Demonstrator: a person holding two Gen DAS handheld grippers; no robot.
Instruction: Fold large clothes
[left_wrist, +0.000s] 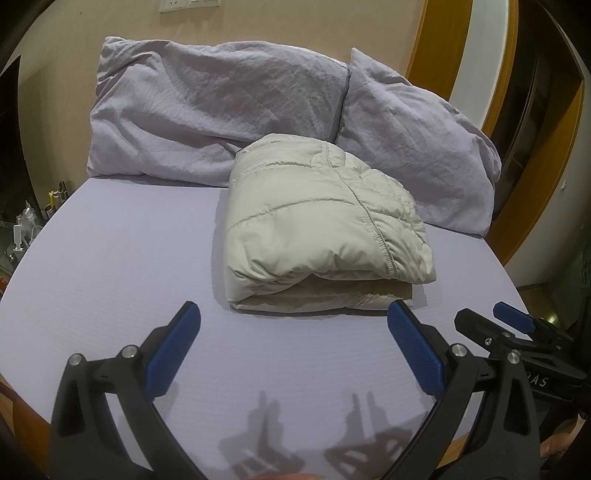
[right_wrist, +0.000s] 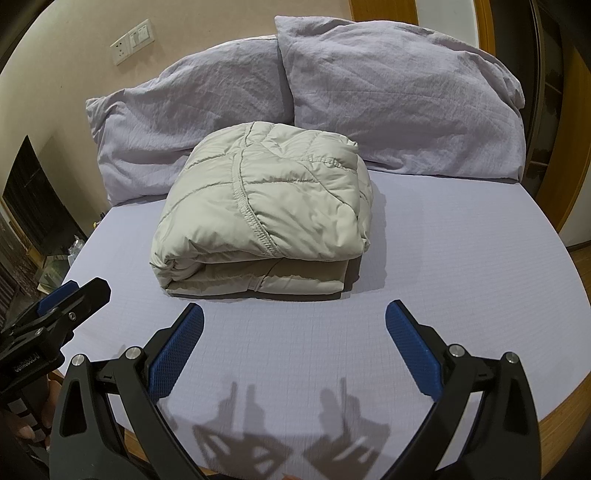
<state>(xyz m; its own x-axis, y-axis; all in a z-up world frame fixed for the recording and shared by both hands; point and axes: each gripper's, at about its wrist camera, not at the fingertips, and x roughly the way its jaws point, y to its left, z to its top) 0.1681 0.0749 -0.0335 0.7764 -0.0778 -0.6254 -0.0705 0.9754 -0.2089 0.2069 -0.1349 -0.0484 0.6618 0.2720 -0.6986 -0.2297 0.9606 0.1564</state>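
Neatly folded puffy quilted jacket (left_wrist: 317, 221) — smooth lavender sheet (left_wrist: 110, 266).

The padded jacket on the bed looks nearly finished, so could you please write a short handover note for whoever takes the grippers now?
Left gripper: open, empty, held over the sheet in front of the bundle.
Right gripper: open, empty, alongside the left one.
Padded jacket: folded into a compact bundle mid-bed, its far edge up against the two pillows; neither gripper touches it.
Done: folding appears complete.
Left: perhaps press the puffy top layer flat; no other garment is in view.
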